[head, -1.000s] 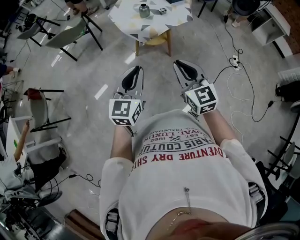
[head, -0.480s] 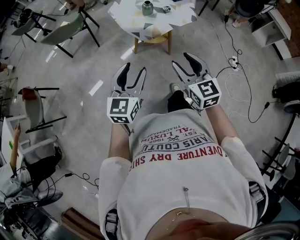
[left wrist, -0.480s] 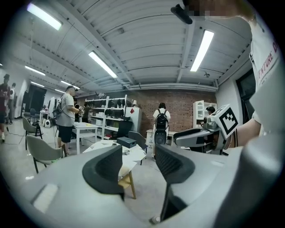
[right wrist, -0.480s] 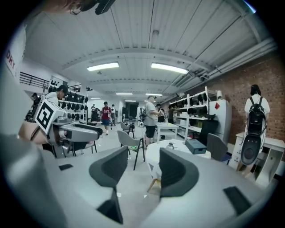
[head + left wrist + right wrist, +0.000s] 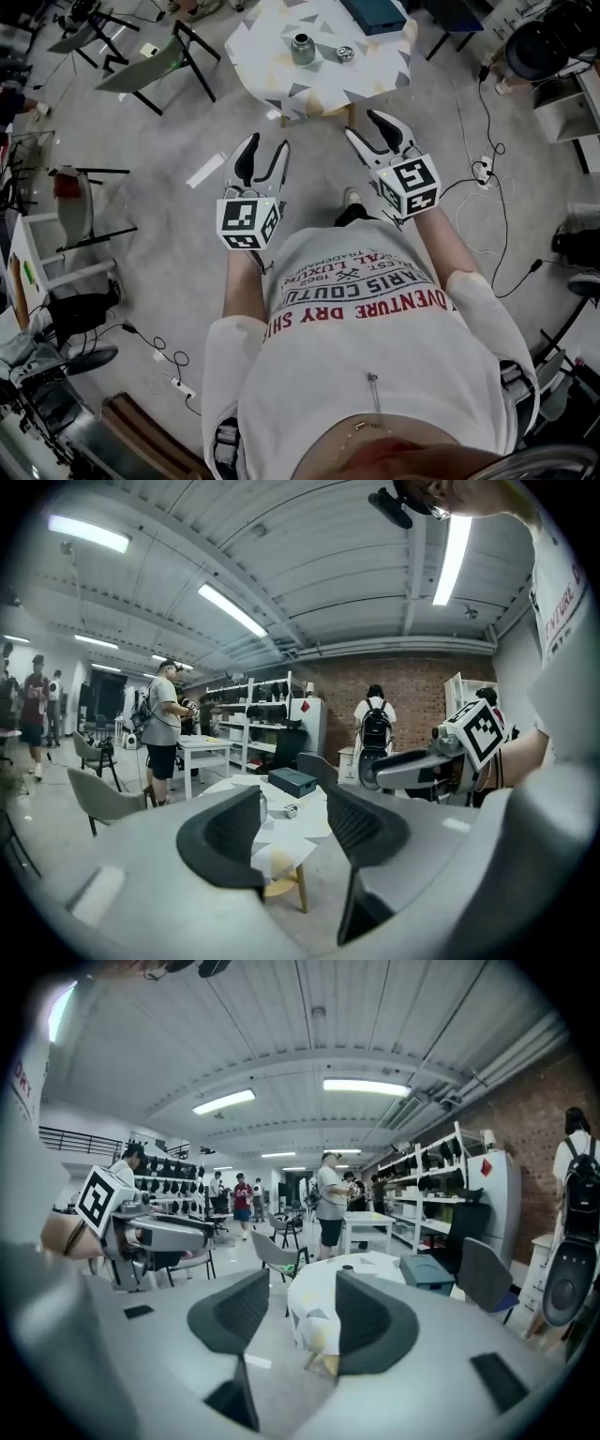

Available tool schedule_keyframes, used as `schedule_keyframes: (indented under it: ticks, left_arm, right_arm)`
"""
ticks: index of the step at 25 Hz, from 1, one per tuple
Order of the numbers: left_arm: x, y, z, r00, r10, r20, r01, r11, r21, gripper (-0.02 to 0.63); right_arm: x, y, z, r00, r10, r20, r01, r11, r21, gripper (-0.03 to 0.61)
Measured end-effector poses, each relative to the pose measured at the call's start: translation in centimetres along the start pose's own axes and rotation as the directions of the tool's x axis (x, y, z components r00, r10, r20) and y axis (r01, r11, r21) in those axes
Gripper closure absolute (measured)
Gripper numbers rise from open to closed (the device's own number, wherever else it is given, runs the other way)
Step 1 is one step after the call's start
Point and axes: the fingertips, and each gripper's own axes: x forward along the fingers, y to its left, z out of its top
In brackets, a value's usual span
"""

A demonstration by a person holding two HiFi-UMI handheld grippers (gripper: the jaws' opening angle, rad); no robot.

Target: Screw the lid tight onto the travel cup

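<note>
The metal travel cup [image 5: 302,47] stands without its lid on a small round table [image 5: 272,42] with a white patterned cover, far ahead of me. The lid [image 5: 345,53] lies a little to the right of the cup. My left gripper [image 5: 262,155] and right gripper [image 5: 377,128] hang in the air over the floor, well short of the table, both open and empty. The left gripper view shows the cup [image 5: 263,808] and lid [image 5: 290,811] small and distant between the jaws of the left gripper [image 5: 292,822]. The right gripper [image 5: 302,1309] looks towards the table [image 5: 323,1297].
A teal box [image 5: 373,13] lies at the table's far side. Folding chairs [image 5: 150,66] stand to the left of the table. Cables and a power strip [image 5: 483,173] trail over the floor at the right. Several people stand by shelves in the background.
Both grippers' jaws have gone from shut to open. The person has walked towards the table, which now sits nearer and lower in the head view.
</note>
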Motion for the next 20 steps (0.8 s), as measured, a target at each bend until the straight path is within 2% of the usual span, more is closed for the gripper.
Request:
schedule_keyframes:
  ticks: [4,10,14,20]
  left_arm:
    - [5.9,-0.8,0.9,0.999,0.049,-0.005,-0.049,0.999,-0.008,0.394]
    - [12.6,-1.7,0.1,0.994,0.097,-0.044,-0.099,0.994,-0.036,0.394]
    - [15.8,-1.2,-0.9,0.991,0.096,-0.095,-0.098,0.995,-0.02,0.393]
    - [20.9,2.3,-2.7,0.985,0.083,-0.149,-0.086,0.996,-0.013,0.382]
  right_arm:
    - [1.8,-5.9,-0.4,0.997,0.068,-0.036,-0.069,0.997,-0.017,0.383]
    - [4.4,-12.4,-2.1,0.984,0.135,-0.113,-0.139,0.99,-0.033,0.383]
    - [6.9,-15.1,-3.3,0.974,0.155,-0.168,-0.163,0.986,-0.038,0.383]
    - [12.3,-18.1,-5.5,0.948,0.169,-0.27,-0.186,0.982,-0.035,0.383]
